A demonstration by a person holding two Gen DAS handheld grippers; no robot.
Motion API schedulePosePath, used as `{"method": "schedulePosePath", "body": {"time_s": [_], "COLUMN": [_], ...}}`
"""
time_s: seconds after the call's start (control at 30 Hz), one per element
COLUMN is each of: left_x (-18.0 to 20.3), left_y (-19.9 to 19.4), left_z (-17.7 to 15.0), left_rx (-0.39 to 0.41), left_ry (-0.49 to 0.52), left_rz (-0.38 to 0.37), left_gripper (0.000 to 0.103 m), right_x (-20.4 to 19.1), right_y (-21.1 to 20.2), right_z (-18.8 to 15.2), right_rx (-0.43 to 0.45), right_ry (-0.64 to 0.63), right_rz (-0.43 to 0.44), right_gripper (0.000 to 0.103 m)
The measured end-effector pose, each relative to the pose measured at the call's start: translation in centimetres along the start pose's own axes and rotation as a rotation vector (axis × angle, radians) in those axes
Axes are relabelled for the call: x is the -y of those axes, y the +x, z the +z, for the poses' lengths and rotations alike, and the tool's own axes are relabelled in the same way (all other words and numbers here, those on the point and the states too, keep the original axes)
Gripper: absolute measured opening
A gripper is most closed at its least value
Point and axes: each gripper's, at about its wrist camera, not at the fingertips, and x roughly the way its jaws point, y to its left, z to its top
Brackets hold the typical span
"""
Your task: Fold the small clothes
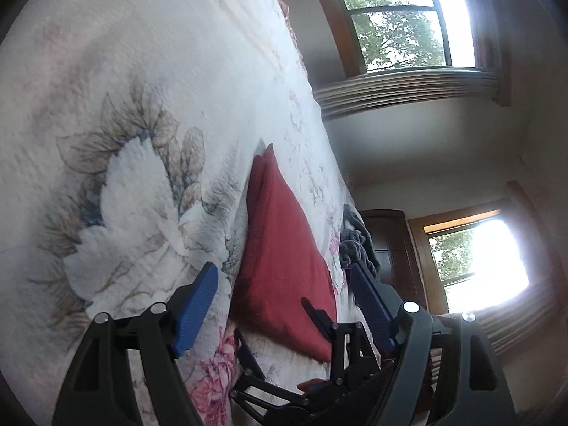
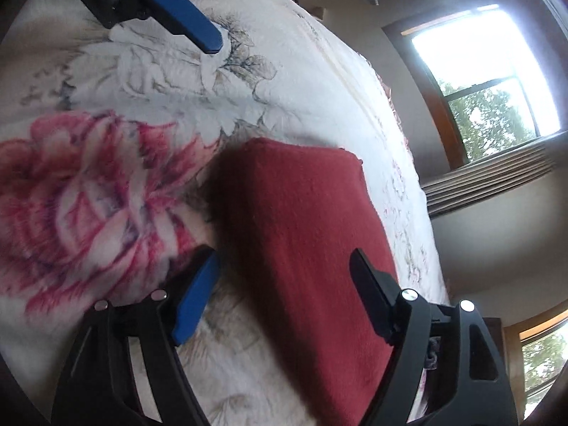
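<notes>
We hold both grippers over a bed (image 1: 149, 81) with a floral cover. The left gripper (image 1: 284, 280) has its fingers wide and holds nothing. The right gripper (image 2: 284, 266) is also wide and holds nothing. A folded red cloth (image 2: 301, 230) lies flat on the bed between and just ahead of our right fingers (image 2: 195, 298). A grey garment (image 1: 356, 241) lies crumpled past the left fingers. We can read no writing.
</notes>
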Motion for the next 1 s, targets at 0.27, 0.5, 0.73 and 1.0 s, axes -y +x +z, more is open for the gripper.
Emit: {"method": "schedulePosePath", "body": {"time_s": [0.27,0.5,0.73,1.0], "left_x": [-1.1,0.7,1.6,0.2], "left_y": [-0.5,0.0,6.4,16.3], "left_z": [0.8,3.8,9.7,11.9], "left_rx": [0.009,-0.044,-0.26,-0.523], "left_ry": [-0.019,0.024,-0.01,-0.095], "left_rz": [-0.024,0.008,-0.002,0.087], "left_gripper": [0.077,0.078,0.083,0.083], "right_x": [0.7,1.6,5.6,10.1], "right_y": [3.1,4.6,3.7,3.7], "right_z": [1.2,2.0,2.2,2.5], "right_rx": [-0.02,-0.023,0.015,0.033], "right_ry": [-0.02,0.0,0.159,0.27], "right_rz": [-0.086,-0.061,-0.022,-0.008], "right_gripper": [0.057,0.022,0.014,0.014]}}
